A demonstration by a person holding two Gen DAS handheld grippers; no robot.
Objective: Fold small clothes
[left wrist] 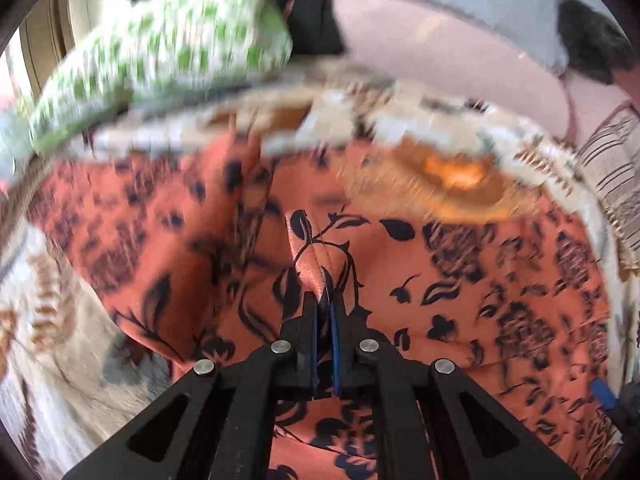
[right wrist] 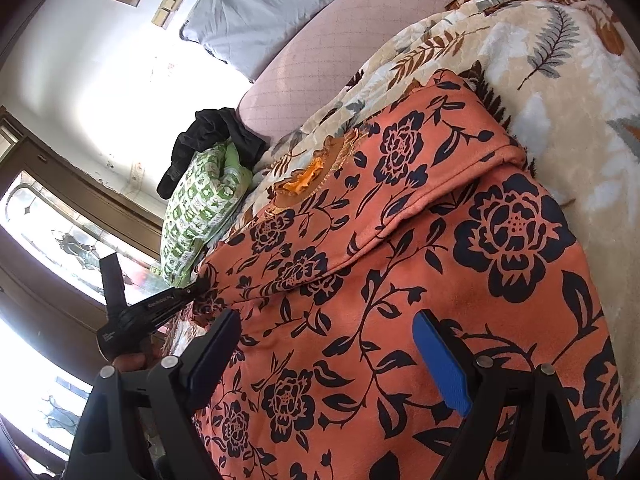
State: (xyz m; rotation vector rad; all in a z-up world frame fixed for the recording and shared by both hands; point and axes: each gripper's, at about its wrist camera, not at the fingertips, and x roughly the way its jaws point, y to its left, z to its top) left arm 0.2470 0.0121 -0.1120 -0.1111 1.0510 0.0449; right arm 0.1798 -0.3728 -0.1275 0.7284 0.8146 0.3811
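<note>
While the left gripper (left wrist: 325, 300) pinches the orange floral garment (right wrist: 400, 280) on a leaf-patterned bedspread (right wrist: 560, 92), the right gripper (right wrist: 332, 360) gapes.

One orange floral garment (right wrist: 400, 280) lay under the jaws. Two grippers showed: the left (left wrist: 325, 304) and the right (right wrist: 328, 344). Ahead of the jaws sat one green pillow (right wrist: 200, 208), one black cloth (right wrist: 212, 136) atop it, one grey cushion (right wrist: 272, 4) and one leaf-print blanket (right wrist: 560, 80).
</note>
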